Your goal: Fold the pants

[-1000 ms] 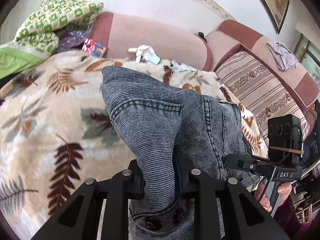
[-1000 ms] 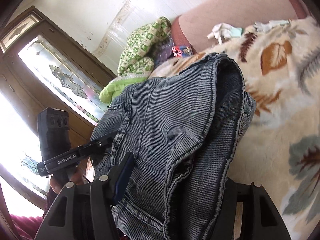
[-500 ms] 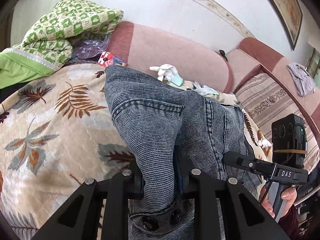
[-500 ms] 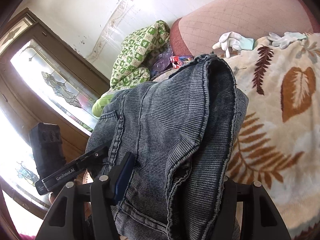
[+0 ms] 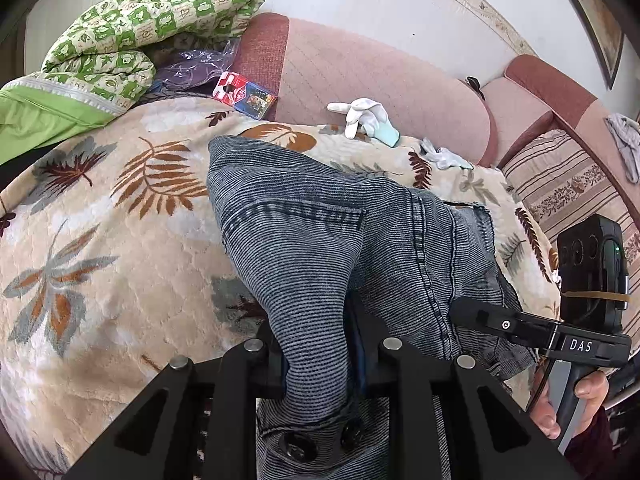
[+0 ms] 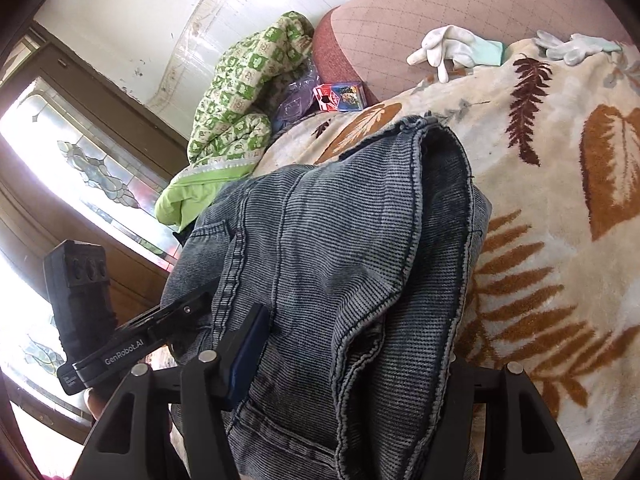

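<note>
The grey-blue denim pants (image 5: 328, 236) are bunched up and held over the leaf-patterned blanket (image 5: 100, 248) on the sofa. My left gripper (image 5: 318, 344) is shut on a fold of the pants near the waistband, whose snaps show below. My right gripper (image 6: 344, 364) is shut on the other side of the pants (image 6: 340, 240); the cloth hides its right finger. The right gripper also shows at the right of the left wrist view (image 5: 520, 326), and the left gripper at the left of the right wrist view (image 6: 160, 328).
A green checked quilt (image 5: 132, 36) lies at the sofa's left end beside a red-and-blue packet (image 5: 244, 94). White gloves (image 5: 364, 116) lie against the pink backrest (image 5: 380, 76). A striped cushion (image 5: 568, 188) is on the right. A glazed wooden door (image 6: 80, 184) stands left.
Both grippers have carried the pants forward and down toward the back of the sofa; the gloves, quilt and backrest now look nearer. Both grips on the pants are unchanged.
</note>
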Demonstrator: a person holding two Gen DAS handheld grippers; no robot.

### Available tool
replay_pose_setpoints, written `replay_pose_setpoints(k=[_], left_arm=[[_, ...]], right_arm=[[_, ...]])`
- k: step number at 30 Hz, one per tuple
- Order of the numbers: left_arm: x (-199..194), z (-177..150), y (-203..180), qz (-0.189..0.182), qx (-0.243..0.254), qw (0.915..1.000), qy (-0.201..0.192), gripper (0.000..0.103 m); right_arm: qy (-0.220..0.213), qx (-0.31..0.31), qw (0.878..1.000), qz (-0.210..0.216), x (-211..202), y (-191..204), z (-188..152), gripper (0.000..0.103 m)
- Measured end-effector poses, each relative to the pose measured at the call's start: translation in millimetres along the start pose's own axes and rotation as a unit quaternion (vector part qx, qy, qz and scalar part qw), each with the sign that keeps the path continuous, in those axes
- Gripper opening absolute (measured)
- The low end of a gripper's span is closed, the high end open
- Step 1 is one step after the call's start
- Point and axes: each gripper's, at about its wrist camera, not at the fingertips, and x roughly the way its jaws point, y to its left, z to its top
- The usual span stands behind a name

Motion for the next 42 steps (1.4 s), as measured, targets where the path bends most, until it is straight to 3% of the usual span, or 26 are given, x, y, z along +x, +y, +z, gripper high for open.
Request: replay_pose_setpoints(k=[21,42], left_arm=[[32.4,-15.0,4.7,0.062,0.008,0.9975,0.034,0.030],[37.1,-19.2,-1.5,0.104,0.030,0.9937,0.029,0.038]], right_arm=[[0.029,0.047,0.998,-0.026,19.8,-18.4,-5.7,0.063],[0.034,0.071,0.997,-0.025,21.7,-27.7,-9.7,0.062]])
